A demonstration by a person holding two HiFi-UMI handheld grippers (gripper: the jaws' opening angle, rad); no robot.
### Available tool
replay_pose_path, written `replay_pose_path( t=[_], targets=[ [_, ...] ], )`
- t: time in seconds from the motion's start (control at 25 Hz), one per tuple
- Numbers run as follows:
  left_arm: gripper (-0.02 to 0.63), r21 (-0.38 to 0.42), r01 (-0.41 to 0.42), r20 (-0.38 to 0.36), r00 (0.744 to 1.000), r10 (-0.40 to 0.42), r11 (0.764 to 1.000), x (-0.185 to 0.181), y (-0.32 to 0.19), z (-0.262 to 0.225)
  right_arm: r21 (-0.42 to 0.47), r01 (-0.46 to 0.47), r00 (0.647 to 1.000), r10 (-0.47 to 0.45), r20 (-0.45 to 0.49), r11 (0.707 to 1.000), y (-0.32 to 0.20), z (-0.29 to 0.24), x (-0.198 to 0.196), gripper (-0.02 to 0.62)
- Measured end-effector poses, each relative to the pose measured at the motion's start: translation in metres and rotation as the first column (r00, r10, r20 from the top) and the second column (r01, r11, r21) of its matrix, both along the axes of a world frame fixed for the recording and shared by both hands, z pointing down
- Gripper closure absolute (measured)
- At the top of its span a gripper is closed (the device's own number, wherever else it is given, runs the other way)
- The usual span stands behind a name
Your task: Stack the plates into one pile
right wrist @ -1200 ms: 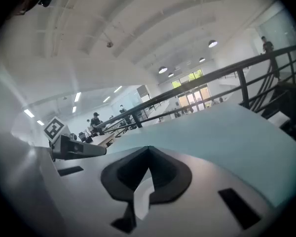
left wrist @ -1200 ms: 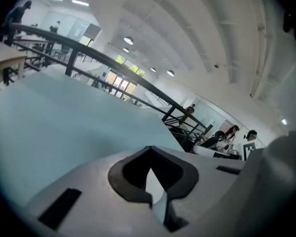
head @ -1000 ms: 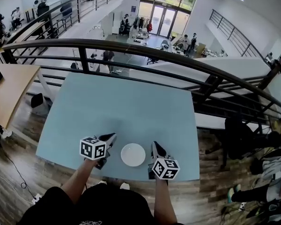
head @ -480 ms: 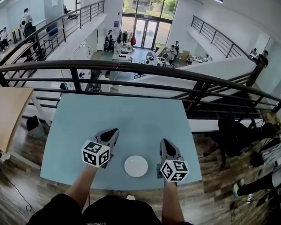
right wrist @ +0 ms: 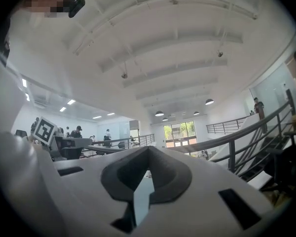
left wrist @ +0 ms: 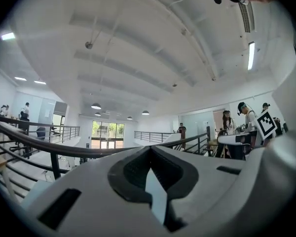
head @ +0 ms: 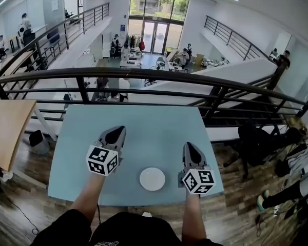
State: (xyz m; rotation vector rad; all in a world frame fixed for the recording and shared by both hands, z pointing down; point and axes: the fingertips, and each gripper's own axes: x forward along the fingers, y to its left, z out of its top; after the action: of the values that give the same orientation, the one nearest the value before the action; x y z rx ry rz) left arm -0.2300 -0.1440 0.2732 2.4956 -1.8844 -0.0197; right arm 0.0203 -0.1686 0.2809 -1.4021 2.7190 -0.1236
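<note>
— White plate, item one: location?
— On the pale-blue table, near its front edge, between the two grippers, back from their tips towards the person.
— Left gripper?
— Jaws together, nothing held, pointing away across the table.
— Right gripper?
— Likewise closed and empty, and slightly nearer the plate. Plate round: no long axis.

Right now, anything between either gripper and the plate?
Nothing visible. The plate lies alone on the blue table, with the left gripper and right gripper either side of it, both shut and empty.
</note>
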Motion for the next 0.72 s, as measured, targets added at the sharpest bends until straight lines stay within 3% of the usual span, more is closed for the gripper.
replay_pose_path(
  t=[0.36, 0.72],
  targets=[
    [0.598, 0.025, 0.012, 0.028, 1.0, -0.013, 1.0, -0.002, 0.016, 0.005, 0.014, -0.006, 1.0, 0.006, -0.004, 1.0, 0.014, 0.0, -0.001, 0.588],
    [0.598, 0.088, 0.009, 0.047, 0.999, -0.013, 0.996, -0.003, 0.023, -0.019, 0.073, -0.01, 1.0, 0.011, -0.009, 0.997, 0.023, -0.02, -0.001, 0.588]
  ],
)
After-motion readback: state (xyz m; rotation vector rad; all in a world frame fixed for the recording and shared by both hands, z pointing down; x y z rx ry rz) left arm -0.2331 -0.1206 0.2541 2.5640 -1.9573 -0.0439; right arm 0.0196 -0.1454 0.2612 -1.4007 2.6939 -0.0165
